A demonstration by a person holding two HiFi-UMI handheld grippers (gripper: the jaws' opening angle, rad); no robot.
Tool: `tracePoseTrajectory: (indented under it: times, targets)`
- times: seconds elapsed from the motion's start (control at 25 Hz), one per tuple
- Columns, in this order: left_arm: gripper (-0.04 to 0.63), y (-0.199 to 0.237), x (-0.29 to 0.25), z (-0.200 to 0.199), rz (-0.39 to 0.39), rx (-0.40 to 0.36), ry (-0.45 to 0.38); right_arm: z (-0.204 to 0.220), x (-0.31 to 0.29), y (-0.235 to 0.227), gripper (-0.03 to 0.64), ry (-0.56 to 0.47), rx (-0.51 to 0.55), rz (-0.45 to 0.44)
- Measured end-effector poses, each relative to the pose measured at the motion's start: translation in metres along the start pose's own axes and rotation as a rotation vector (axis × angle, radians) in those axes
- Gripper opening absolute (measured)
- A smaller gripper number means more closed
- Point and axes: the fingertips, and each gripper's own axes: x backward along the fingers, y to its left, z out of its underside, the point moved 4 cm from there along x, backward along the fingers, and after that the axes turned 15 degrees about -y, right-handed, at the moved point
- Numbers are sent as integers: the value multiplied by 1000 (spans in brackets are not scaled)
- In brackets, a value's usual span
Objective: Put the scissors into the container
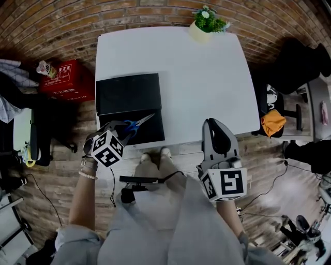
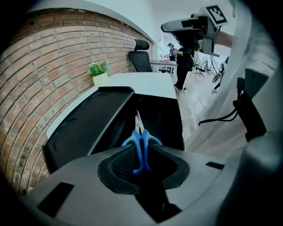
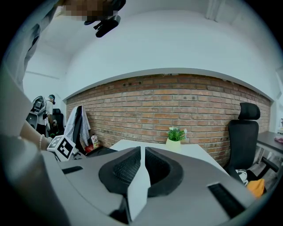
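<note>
Brick walling is ringing a white counter (image 1: 207,77), the black container (image 1: 129,96) lying at its left edge. Left gripper (image 1: 124,128) is hovering over the container's lower rim, fingers pinching the blue-handled scissors (image 1: 138,123), blades pointing across it. The carry seems nearly done, so lowering and letting go is coming next. Right gripper (image 1: 214,124), fingers pressed together on nothing, is idling lower right. A potted plant (image 1: 207,23) is sitting far off, blocking nothing.

Your white table (image 1: 207,77) against a brick wall (image 1: 103,15), potted plant (image 1: 207,23) at its far edge, plank floor (image 1: 67,171), black office chair (image 3: 244,134) on your right.
</note>
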Motion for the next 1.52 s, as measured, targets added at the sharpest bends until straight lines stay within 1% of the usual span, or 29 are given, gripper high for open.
tracePoseTrajectory:
  times: [0.12,0.4,0.56,0.64,0.72,0.84,1.08,1.2,1.32,1.4,1.52]
  targets:
    - [98,1,-10,3,11,-21,52,1,2,0,58,3,1,7]
    - [98,-2,-24,8,19,-17,117,3,4,-5,58,11,3,16]
    - [98,-2,-27,7,17,-7,125,5,3,-6,58,14,0,12]
    - [98,0,-27,6,1,2,122,5,1,-4,58,14,-1,4]
    - [108,2,-25,4,-23,28,106,5,-1,-2,58,13,-1,-7]
    - [117,5,-19,-3,-67,94,57,3,-3,-1,58,10,-2,-22]
    - [117,20,11,-22,-176,222,-80,-4,-17,9,58,-16,0,-78]
    - [106,27,32,-34,-262,263,-163,-8,-26,17,58,-37,2,-124]
    - [38,33,60,-52,-356,297,-277,-15,-34,28,58,-60,8,-173]
    - [29,37,79,-65,-423,312,-345,-20,-39,35,58,-72,12,-206]
    - [25,42,107,-82,-525,318,-422,-26,-45,43,58,-89,21,-246]
